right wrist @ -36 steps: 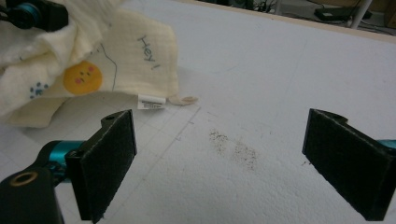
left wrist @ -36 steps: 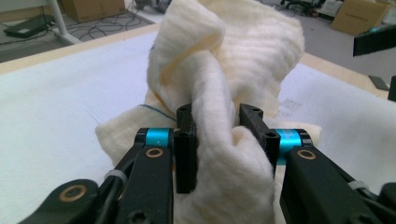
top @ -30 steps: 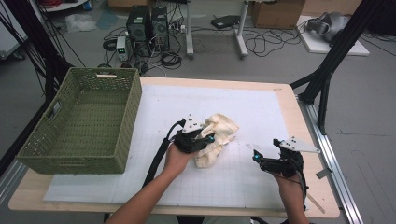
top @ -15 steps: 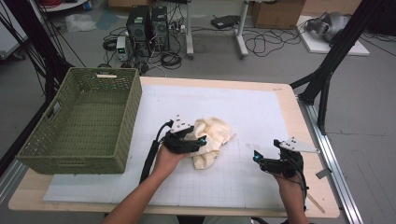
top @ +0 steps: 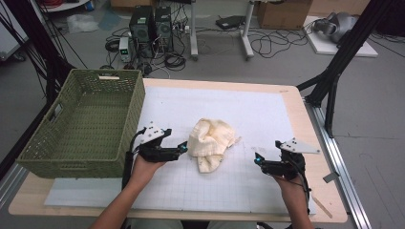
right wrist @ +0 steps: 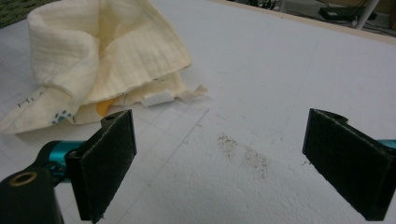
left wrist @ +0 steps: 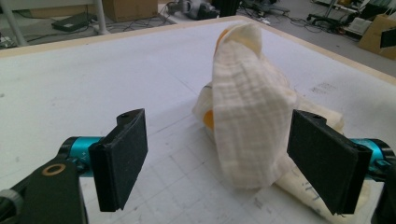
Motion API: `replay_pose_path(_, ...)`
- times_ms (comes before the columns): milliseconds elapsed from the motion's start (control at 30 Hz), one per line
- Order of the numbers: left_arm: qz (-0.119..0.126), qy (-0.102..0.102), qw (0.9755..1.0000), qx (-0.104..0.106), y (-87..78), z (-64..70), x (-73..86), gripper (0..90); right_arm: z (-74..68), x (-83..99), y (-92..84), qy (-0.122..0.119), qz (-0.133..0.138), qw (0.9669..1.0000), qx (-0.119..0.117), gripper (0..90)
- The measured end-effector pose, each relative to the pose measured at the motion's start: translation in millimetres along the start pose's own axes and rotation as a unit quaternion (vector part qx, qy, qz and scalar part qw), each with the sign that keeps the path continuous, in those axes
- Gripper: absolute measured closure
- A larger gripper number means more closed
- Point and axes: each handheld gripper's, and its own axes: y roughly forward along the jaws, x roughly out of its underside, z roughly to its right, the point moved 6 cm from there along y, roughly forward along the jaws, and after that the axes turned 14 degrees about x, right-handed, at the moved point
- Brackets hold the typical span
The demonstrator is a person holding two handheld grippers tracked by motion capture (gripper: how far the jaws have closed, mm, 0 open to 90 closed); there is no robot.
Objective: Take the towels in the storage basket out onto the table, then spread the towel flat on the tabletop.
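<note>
From above, a crumpled cream cloth [top: 210, 143] lies near the middle of the white mat [top: 267, 114] on the table, well right of the green woven basket [top: 86, 119]. The left gripper [top: 183, 149] sits just beside the cloth's left edge; its jaws have just been opening. The right gripper [top: 258, 161] hovers well apart from the cloth, to its right.

Along the left gripper [left wrist: 217, 158], the jaws stand wide, and a raised fold of the cloth [left wrist: 252, 107] stands between them, untouched by either pad.

Along the right gripper [right wrist: 219, 163], the jaws gape wide over bare mat [right wrist: 280, 70] with nothing held; the cloth [right wrist: 102, 56] lies beyond the left jaw.
</note>
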Motion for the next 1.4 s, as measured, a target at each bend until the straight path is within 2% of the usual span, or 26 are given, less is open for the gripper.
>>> replay_pose_path(100, 0.012, 0.003, 0.9999, -0.008, -8.7, -4.3, 3.1, 23.7, -4.7, -2.9, 0.7, -0.002, 0.004, 0.9999, -0.016, 9.0)
replay_pose_path(133, 0.012, 0.000, 0.9999, -0.010, -10.4, -6.0, 4.4, 23.6, -5.8, -3.8, 1.3, -0.007, 0.006, 0.9998, -0.017, 9.0)
replay_pose_path(267, 0.014, 0.002, 0.9998, -0.010, -15.2, -8.5, 6.7, 23.4, -8.5, -7.7, 4.2, 0.003, 0.003, 0.9999, -0.014, 9.6)
replay_pose_path(300, 0.016, 0.001, 0.9998, -0.011, -15.7, -8.5, 7.0, 23.4, -8.7, -8.3, 5.3, 0.002, 0.003, 0.9999, -0.016, 12.7)
replay_pose_path(333, 0.016, 0.002, 0.9998, -0.011, -16.7, -9.1, 7.6, 23.4, -9.5, -8.8, 6.5, 0.000, 0.004, 0.9998, -0.022, 15.4)
replay_pose_path(567, 0.003, 0.002, 0.9998, -0.017, -19.0, -10.9, 17.7, 23.7, -13.8, -0.2, 11.0, -0.014, -0.012, 0.9994, -0.031, 16.0)
replay_pose_path(833, 0.011, -0.002, 0.9997, -0.022, -22.4, -14.4, 17.6, 23.9, -9.5, 2.8, 12.3, 0.000, -0.016, 0.9993, -0.034, 16.2)
replay_pose_path(1000, 0.010, -0.001, 0.9997, -0.024, -23.9, -14.6, 17.6, 23.9, -12.4, 7.1, 16.1, -0.008, -0.030, 0.9986, -0.043, 16.8)
replay_pose_path(1233, 0.015, -0.003, 0.9993, -0.033, -25.8, -16.5, 16.3, 24.3, -11.1, 6.8, 14.8, -0.005, -0.028, 0.9987, -0.042, 16.9)
replay_pose_path(1400, 0.014, -0.002, 0.9995, -0.030, -25.5, -15.9, 16.1, 24.4, -11.0, 7.4, 15.3, -0.009, -0.027, 0.9987, -0.042, 16.9)
